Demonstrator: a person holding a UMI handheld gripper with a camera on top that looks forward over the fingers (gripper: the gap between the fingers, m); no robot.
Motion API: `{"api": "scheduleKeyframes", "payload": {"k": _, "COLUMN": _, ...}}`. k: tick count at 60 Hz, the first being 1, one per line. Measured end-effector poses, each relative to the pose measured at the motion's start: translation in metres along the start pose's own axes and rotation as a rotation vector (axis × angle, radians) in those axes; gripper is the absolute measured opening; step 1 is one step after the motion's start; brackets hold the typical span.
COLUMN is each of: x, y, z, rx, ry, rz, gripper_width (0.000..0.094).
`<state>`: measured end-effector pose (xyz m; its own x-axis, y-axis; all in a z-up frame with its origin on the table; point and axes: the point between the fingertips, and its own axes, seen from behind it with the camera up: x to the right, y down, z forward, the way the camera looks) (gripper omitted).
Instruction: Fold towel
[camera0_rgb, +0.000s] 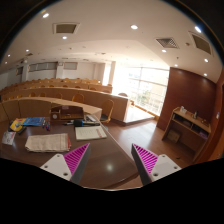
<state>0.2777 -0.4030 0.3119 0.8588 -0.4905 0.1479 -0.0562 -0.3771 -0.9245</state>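
The jaws stand released, wide apart with nothing between them: the gripper (109, 160) is raised over a round wooden table (95, 165), its pink pads (75, 158) facing each other across bare tabletop. The towel (47, 142), pale and flat, lies on the table beyond the left finger, apart from it. Just beside the towel rests a sheet of white paper (90, 131), and colourful books (28, 124) lie farther back.

Counter (105, 165): dark brown wood. Towel (47, 142) on it: pale beige with faint stripes. Fingers (72, 160): white, with magenta ridged pads. Beyond the towel, a blue and yellow item (27, 124). Paper sheet (90, 131): white.
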Motion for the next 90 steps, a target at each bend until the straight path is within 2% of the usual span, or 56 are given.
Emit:
{"api": "scheduleKeyframes", "payload": {"k": 7, "x": -0.007, "y": 0.016, "z": 0.005, "rx": -0.040, "ry": -0.006, "rz": -0.004, "gripper_width": 0.0843}}
{"api": "scheduleKeyframes", "payload": {"k": 18, "x": -0.055, "y": 0.071, "z": 0.027, "rx": -0.155, "ry": -0.049, "rz": -0.036, "gripper_width": 0.0855}}
{"api": "scheduleKeyframes", "payload": {"k": 26, "x": -0.130, "y": 0.115, "z": 0.042, "rx": -0.232, "ry": -0.120, "rz": -0.092, "gripper_width": 0.0852}}
{"api": "scheduleKeyframes", "payload": {"k": 35, "x": -0.256, "y": 0.150, "z": 0.053, "rx": -0.299, "ry": -0.248, "rz": -0.118, "gripper_width": 0.0849}}
{"api": "scheduleKeyframes", "payload": {"k": 45, "x": -0.410, "y": 0.150, "z": 0.070, "rx": -0.260, "ry": -0.382, "rz": -0.139, "gripper_width": 0.0850}}
{"api": "scheduleKeyframes", "payload": {"k": 55, "x": -0.550, "y": 0.151, "z": 0.098, "rx": -0.284, "ry": -0.527, "rz": -0.116, "gripper_width": 0.0849}}
{"api": "scheduleKeyframes", "payload": {"k": 62, "x": -0.607, "y": 0.148, "z": 0.134, "rx": -0.257, "ry": -0.527, "rz": -0.168, "gripper_width": 0.0852}}
{"api": "scheduleKeyframes", "payload": {"k": 68, "x": -0.630, "y": 0.158, "z": 0.174, "rx": -0.276, "ry": -0.493, "rz": -0.220, "gripper_width": 0.0848}}
{"api": "scheduleKeyframes", "payload": {"k": 71, "x": -0.637, "y": 0.163, "z": 0.188, "rx": -0.282, "ry": -0.485, "rz": -0.251, "gripper_width": 0.0805}}
{"api": "scheduleKeyframes", "payload": {"k": 74, "x": -0.642, "y": 0.167, "z": 0.198, "rx": -0.276, "ry": -0.485, "rz": -0.293, "gripper_width": 0.0719}}
{"api": "scheduleKeyframes", "payload": {"k": 76, "x": -0.648, "y": 0.163, "z": 0.202, "rx": -0.251, "ry": -0.503, "rz": -0.304, "gripper_width": 0.0636}}
{"api": "scheduleKeyframes", "payload": {"k": 86, "x": -0.661, "y": 0.164, "z": 0.203, "rx": -0.253, "ry": -0.545, "rz": -0.340, "gripper_width": 0.0239}}
{"api": "scheduleKeyframes", "payload": {"k": 89, "x": -0.656, "y": 0.161, "z": 0.208, "rx": -0.230, "ry": -0.512, "rz": -0.378, "gripper_width": 0.0052}}
{"api": "scheduleKeyframes", "payload": {"k": 90, "x": -0.656, "y": 0.159, "z": 0.208, "rx": -0.221, "ry": -0.502, "rz": -0.378, "gripper_width": 0.0047}}
